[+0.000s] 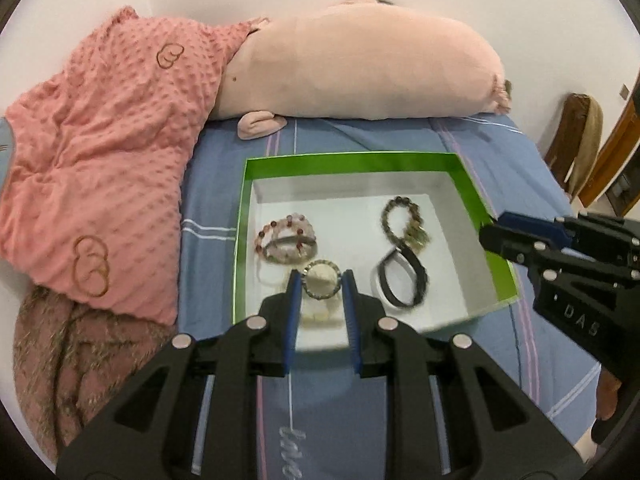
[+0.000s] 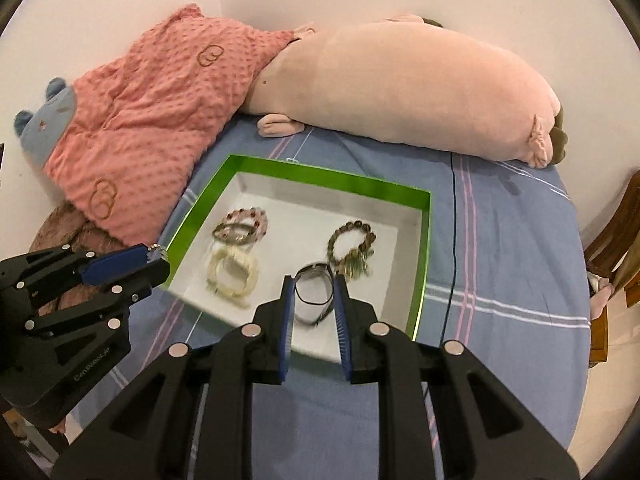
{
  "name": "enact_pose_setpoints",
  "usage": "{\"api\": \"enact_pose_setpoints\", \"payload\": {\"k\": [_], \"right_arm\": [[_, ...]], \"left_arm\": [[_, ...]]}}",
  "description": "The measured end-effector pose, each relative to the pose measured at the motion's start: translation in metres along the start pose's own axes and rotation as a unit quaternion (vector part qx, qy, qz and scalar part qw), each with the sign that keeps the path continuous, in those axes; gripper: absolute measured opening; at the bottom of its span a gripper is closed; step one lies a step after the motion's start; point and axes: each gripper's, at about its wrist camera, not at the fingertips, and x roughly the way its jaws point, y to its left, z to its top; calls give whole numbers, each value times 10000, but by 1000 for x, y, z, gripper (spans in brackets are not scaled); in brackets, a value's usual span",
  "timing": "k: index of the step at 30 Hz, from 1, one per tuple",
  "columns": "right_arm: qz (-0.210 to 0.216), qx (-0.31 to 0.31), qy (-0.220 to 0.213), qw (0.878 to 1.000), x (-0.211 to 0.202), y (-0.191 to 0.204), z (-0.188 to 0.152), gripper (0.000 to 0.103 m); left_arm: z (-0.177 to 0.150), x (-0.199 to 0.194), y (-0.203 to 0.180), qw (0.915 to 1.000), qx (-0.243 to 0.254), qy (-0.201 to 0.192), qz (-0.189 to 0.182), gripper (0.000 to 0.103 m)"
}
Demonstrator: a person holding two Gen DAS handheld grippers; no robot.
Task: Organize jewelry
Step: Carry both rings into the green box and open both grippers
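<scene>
Bracelet [image 1: 321, 285] sits between the left gripper [image 1: 321, 280] fingers, which seem closed on its sides above the box [image 1: 486, 240]; right gripper [image 2: 315, 280] is half open.

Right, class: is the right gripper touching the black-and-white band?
Apart. Left wrist view: the right gripper sits over the right wall of the green box, bare floor between it and the black-and-white band.
</scene>
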Motion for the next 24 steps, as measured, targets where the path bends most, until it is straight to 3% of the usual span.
{"api": "enact_pose_setpoints", "payload": {"k": [9, 24], "right_arm": [[-72, 123, 725, 9973, 82, -7, 2, 19], [-193, 314, 1114, 9931, 118, -25, -14, 19]], "left_arm": [[8, 64, 8, 9984, -186, 536, -20, 21], [6, 100, -21, 9962, 128, 820, -278, 21]]}}
